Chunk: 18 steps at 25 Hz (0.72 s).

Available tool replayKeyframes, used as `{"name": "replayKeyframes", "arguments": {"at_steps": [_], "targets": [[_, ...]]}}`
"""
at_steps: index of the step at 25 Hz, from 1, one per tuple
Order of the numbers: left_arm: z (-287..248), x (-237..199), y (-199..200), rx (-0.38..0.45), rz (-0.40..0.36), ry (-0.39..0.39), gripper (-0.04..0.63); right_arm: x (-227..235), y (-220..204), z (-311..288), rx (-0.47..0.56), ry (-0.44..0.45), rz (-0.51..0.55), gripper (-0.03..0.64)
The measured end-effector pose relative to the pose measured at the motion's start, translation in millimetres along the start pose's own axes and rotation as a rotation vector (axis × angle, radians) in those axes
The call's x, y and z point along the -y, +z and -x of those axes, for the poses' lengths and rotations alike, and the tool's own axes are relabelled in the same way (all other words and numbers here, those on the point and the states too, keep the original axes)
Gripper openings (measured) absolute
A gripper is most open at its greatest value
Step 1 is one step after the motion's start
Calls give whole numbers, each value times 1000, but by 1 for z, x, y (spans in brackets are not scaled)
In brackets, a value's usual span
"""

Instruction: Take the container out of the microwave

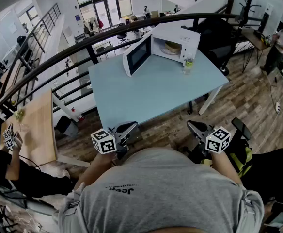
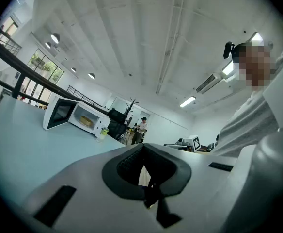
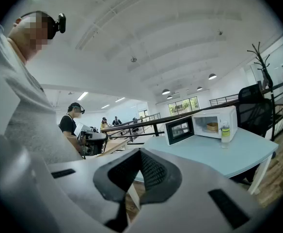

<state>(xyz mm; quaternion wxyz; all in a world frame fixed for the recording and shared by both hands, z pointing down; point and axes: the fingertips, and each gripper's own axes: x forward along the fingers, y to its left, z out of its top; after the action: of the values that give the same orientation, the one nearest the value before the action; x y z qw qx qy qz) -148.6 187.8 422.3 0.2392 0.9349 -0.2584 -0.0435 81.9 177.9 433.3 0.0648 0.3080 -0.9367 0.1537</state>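
A white microwave (image 1: 175, 40) stands at the far end of the light blue table (image 1: 151, 91) with its door (image 1: 137, 55) swung open to the left. Inside sits a round tan container (image 1: 171, 46), also seen in the left gripper view as the container (image 2: 86, 121) and in the right gripper view as the container (image 3: 212, 126). My left gripper (image 1: 124, 130) and right gripper (image 1: 197, 127) hang close to my body, short of the table's near edge and far from the microwave. Both are shut and hold nothing.
A small bottle (image 1: 188, 64) stands on the table just right of the microwave's front. A wooden table (image 1: 35, 130) lies to the left, a black railing (image 1: 83, 45) runs behind, and a black chair (image 1: 216, 38) sits beyond the microwave. A person (image 1: 279, 45) stands at far right.
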Motion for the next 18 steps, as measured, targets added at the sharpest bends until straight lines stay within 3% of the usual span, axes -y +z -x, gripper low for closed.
{"name": "replayKeyframes", "arguments": {"at_steps": [8,18], "targets": [[-21,8,-11,-25,15,-11,18,24,-5,20,36,-27,-114,17],[-61,31,-24,-62,17,-42,18,41,-10,62,53,-41,-109,18]]}}
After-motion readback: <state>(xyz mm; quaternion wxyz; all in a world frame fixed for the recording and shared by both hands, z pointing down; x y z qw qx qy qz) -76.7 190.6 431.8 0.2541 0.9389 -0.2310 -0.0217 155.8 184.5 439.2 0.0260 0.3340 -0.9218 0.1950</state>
